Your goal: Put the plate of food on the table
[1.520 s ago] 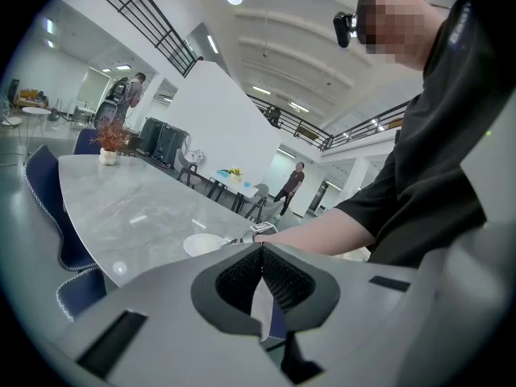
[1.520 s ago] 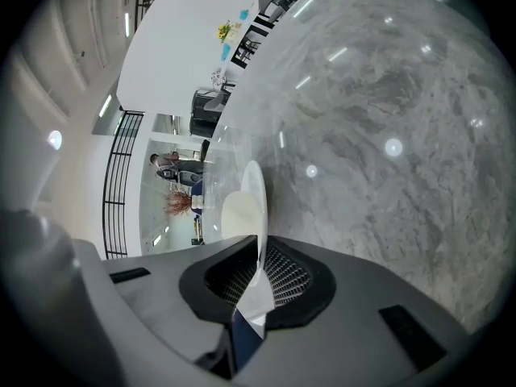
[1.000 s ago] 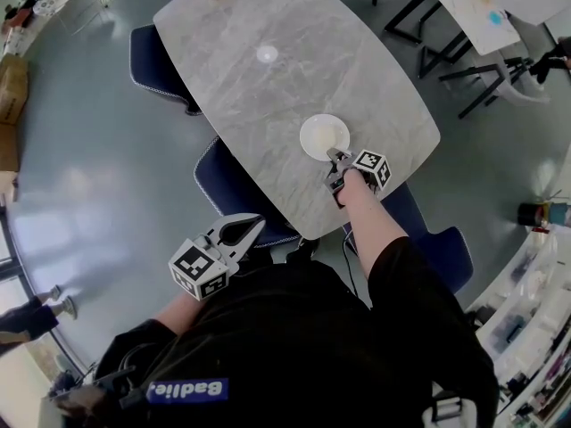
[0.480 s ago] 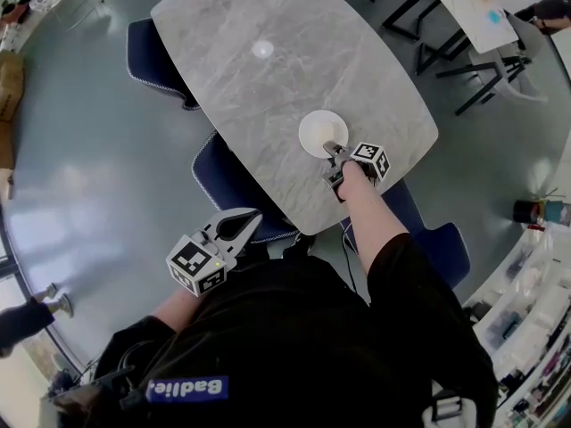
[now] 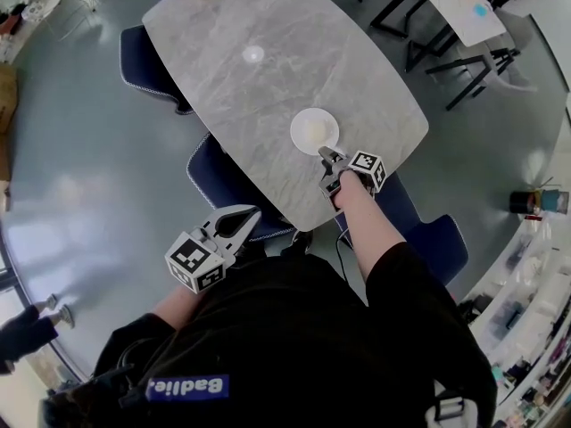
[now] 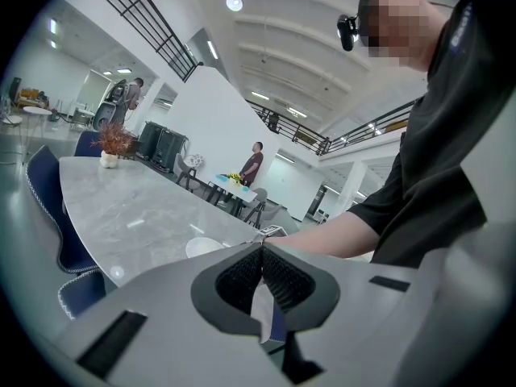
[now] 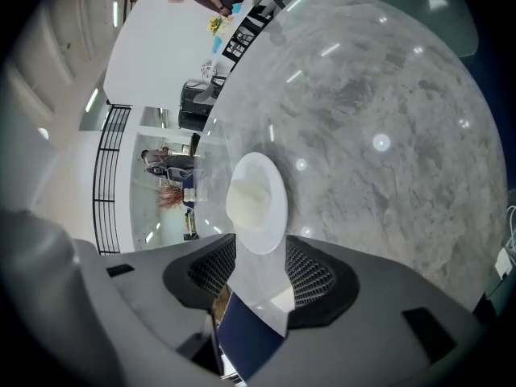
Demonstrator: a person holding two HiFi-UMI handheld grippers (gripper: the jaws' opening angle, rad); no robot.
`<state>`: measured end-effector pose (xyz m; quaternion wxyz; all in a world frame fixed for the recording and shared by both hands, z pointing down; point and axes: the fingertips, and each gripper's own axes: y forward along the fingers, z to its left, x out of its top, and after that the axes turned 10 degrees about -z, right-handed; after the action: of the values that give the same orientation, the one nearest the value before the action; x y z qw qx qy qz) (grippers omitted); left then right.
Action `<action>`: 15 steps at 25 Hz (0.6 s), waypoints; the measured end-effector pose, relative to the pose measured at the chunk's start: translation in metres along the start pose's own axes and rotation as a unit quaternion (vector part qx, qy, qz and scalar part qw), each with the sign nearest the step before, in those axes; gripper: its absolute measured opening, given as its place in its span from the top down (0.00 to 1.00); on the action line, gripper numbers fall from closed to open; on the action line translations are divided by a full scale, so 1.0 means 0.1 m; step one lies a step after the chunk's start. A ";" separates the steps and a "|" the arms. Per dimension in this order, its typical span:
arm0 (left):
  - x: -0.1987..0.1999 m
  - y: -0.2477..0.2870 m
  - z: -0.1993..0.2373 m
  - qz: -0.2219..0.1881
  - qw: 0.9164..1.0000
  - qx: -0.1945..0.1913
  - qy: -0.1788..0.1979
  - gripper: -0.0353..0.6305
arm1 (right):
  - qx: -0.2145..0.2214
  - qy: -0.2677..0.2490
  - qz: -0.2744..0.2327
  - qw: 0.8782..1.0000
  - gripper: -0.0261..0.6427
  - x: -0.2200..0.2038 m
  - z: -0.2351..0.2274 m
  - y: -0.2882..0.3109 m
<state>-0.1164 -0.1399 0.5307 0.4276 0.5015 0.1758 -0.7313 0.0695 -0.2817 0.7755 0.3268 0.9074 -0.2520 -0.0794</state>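
My right hand-held gripper (image 5: 326,157) jaws just opened, now wide apart, eased back off the plate of food (image 5: 314,130), plate resting on the table (image 5: 259,87), left hand-held gripper (image 6: 262,266) closed, empty, unmoved

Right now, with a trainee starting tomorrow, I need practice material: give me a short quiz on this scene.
1. True or false: the round white plate of pale food rests on the grey marble oval table.
2. Which gripper is at the plate's near rim? A: left gripper; B: right gripper.
3. Fill in: the left gripper's jaws are ____.
Key: 1 true. 2 B; its jaws have just been opening and stand apart, with the rim at their tips, not pressed. 3 shut, with nothing between them.
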 end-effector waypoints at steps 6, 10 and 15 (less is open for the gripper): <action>0.02 0.02 -0.13 0.000 1.000 -0.022 0.010 0.94 | 0.093 0.013 -0.005 0.996 0.67 -0.25 0.21 -0.37; 0.03 0.09 -0.21 0.001 0.999 -0.038 0.016 0.94 | 0.150 -0.023 0.017 0.988 0.68 -0.43 0.34 -0.64; 0.06 0.15 -0.31 0.001 0.998 -0.057 0.028 0.94 | 0.188 -0.070 0.035 0.979 0.73 -0.63 0.31 -1.00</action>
<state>-0.0869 -0.1299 0.5142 0.4511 0.4969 0.2283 -0.7053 0.0464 -0.2012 0.6874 0.1340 0.9356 -0.3161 -0.0828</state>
